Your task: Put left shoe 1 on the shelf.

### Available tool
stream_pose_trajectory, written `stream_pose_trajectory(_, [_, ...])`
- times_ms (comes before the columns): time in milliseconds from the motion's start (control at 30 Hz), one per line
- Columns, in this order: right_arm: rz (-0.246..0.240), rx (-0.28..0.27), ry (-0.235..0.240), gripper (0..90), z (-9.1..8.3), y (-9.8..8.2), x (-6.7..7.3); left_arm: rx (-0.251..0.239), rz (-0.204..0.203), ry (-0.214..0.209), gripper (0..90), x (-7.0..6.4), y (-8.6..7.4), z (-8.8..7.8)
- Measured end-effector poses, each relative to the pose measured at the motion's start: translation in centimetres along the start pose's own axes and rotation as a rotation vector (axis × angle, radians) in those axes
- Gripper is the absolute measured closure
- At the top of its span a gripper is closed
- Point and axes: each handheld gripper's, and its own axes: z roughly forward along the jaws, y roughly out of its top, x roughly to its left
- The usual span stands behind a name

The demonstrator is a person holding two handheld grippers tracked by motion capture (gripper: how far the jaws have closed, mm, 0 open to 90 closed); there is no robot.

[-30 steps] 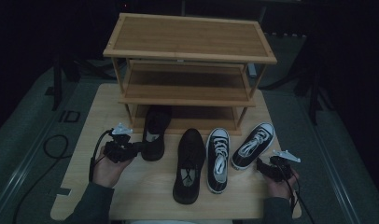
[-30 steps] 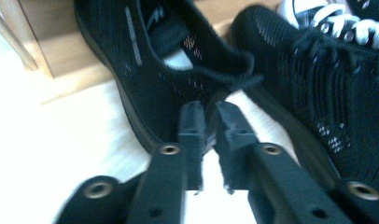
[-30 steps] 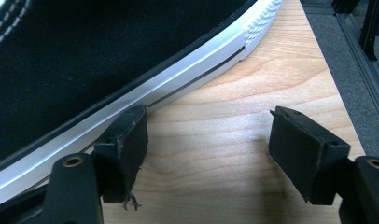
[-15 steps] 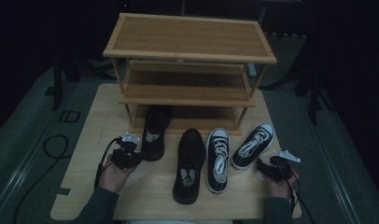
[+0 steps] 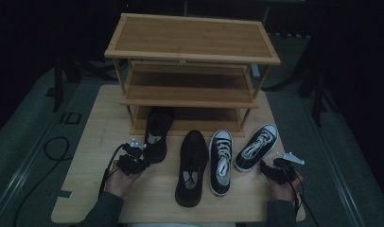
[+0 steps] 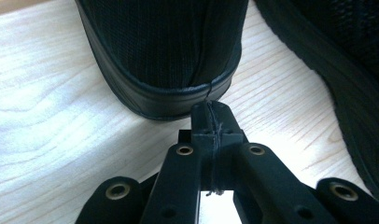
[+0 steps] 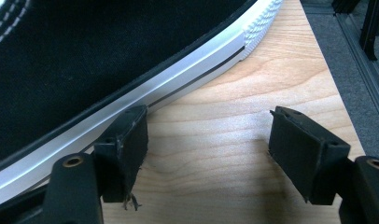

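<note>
black slip-on [image 5: 156,135]: stood on desk [image 5: 86,142], toe tucked under rack's bottom tier, heel toward the person; heel wall seen close up in left gripper view [image 6: 164,51].
left gripper [image 5: 142,158]: jaws pressed flat together, nothing between them; tips [image 6: 211,114] sat just at heel seam, touching or nearly so, can't tell which. Jaws had just been closing, no shoe part caught.
right gripper [image 5: 265,166]: jaws wide apart, holding nothing [image 7: 204,140]; one jaw lay against white sole edge of right sneaker [image 7: 145,93], other over bare desk.
risk 1: shut tips likely to push the heel, not grip it; shoe would prob. slide further under the rack or twist. Cause: jaws closed before straddling the heel wall.
risk 2: if reopened this low, lower jaw prob. scrapes desk & misses the collar; soft knit heel may fold under a pinch & slip out.
risk 3: lift w/ toe still under bottom tier could knock the shelf edge; would need a pull back first.
risk 4: right gripper closing where it sat would nip sole rim only; weak hold, sneaker likely to pivot.
shoe rack [image 5: 192,61]: bamboo, three tiers, all bare, at back of desk.
second black shoe [image 5: 190,165]: just beside the slip-on, near left hand; crowds any sideways swing.
left sneaker [image 5: 221,158]: black canvas, white laces, between black shoe & right sneaker [image 5: 257,145]; close together, little gap for jaws.
cables: trailed from each gripper over desk edge; could snag.
</note>
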Motion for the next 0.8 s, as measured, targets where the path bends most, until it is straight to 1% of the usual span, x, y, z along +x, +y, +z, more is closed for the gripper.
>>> stream_pose_trajectory(100, [0.000, 0.000, 0.000, 28.1, 0.0, 0.0, 0.0, 0.013, -0.002, 0.003, 89.8, 0.0, -0.1, 0.4])
stream_pose_trajectory(200, [0.001, 0.000, 0.000, 28.1, 0.0, 0.0, 0.0, 0.024, -0.004, 0.018, 89.8, 0.0, -0.3, 0.7])
stream_pose_trajectory(433, [0.000, 0.000, 0.000, 28.1, 0.0, 0.0, 0.0, 0.050, -0.011, 0.023, 89.8, 0.1, -0.6, 1.5])
stream_pose_trajectory(600, [0.000, 0.000, 0.000, 28.1, 0.0, 0.0, 0.0, 0.052, -0.012, 0.030, 89.8, 0.1, -0.5, 1.7])
stream_pose_trajectory(800, [0.001, 0.000, 0.000, 28.1, 0.0, 0.0, 0.0, 0.053, -0.010, 0.029, 89.8, 0.1, -0.5, 1.7])
